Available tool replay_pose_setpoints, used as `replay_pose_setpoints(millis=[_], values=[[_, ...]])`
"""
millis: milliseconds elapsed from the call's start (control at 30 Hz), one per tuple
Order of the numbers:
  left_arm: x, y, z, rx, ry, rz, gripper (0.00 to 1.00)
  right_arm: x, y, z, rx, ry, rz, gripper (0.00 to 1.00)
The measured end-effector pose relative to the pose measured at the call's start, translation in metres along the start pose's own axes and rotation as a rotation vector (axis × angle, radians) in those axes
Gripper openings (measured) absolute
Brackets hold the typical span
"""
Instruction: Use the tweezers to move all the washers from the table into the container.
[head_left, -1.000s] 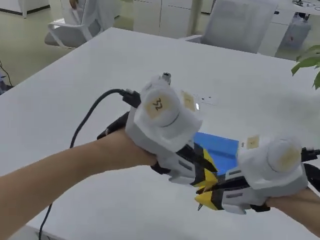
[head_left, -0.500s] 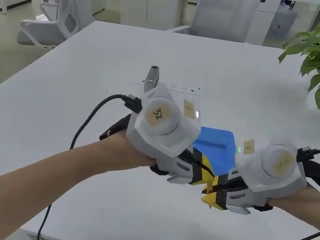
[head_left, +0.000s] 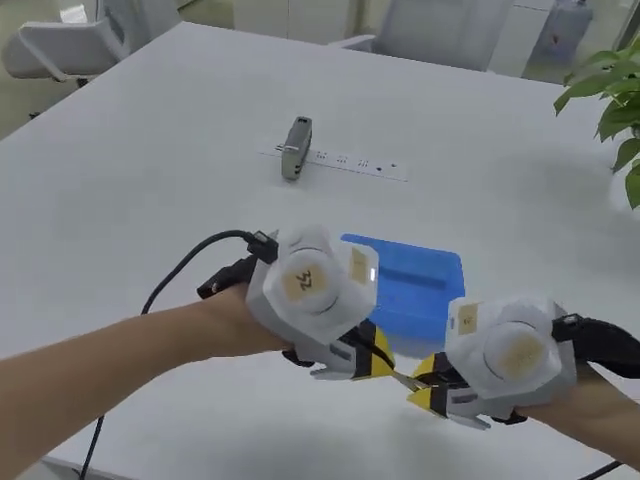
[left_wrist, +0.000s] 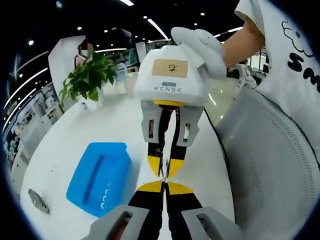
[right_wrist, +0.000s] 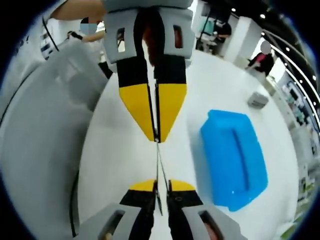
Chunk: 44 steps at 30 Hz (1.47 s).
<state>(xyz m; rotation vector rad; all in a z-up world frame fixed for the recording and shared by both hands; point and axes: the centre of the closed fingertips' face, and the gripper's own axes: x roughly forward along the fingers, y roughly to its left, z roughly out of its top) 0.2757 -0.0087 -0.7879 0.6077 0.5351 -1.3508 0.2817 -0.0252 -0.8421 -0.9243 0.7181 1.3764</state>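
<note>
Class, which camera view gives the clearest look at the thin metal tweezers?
The right gripper view: there the thin metal tweezers show as one long line against the white table. The left gripper view shows a short sliver of them, and the head view a small, faint line.

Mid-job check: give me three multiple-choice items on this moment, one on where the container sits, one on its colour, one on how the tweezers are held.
1. Where is the container?
A. on the table, beyond the left gripper and right gripper
B. on the floor
C. lifted in one gripper's jaws

2. What colour is the container?
A. red
B. blue
C. green

3. How are the tweezers held?
A. lying loose on the table
B. dropped inside the container
C. bridging the shut jaws of both grippers

Answers: 1 A, the head view shows it resting on the white top just past the two grippers. 2 B, it is blue in all three views. 3 C, the thin metal runs from one pair of shut yellow tips to the other.
</note>
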Motion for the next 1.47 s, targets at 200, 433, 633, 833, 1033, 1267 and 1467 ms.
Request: replay_pose_setpoints(millis=[200,433,633,833,1033,1267,1467], values=[[0.011,0.0,-0.034,-0.032,0.055,-0.014,0.0,0.017,0.0,-0.003,0.09,-0.016,0.007,0.07],[0.022,-0.003,-0.055,-0.074,0.091,-0.014,0.0,0.018,0.003,0.0,0.198,-0.056,-0.026,0.13],[0.03,-0.007,-0.066,-0.099,0.138,-0.013,0.0,-0.007,0.01,0.011,0.325,-0.168,-0.153,0.19],[0.031,-0.001,-0.07,-0.217,0.151,0.085,0.0,-0.047,0.024,0.015,0.557,-0.277,-0.258,0.42],[0.018,-0.006,-0.07,-0.467,0.124,0.161,0.29,-0.079,0.027,0.002,0.743,-0.346,-0.335,0.74],[-0.038,-0.011,-0.046,-0.619,-0.006,0.333,0.67,-0.105,0.022,-0.007,0.862,-0.45,-0.403,0.86],[-0.078,-0.024,-0.037,-0.682,-0.071,0.446,0.85,-0.117,0.022,-0.013,0.849,-0.454,-0.467,0.94]])
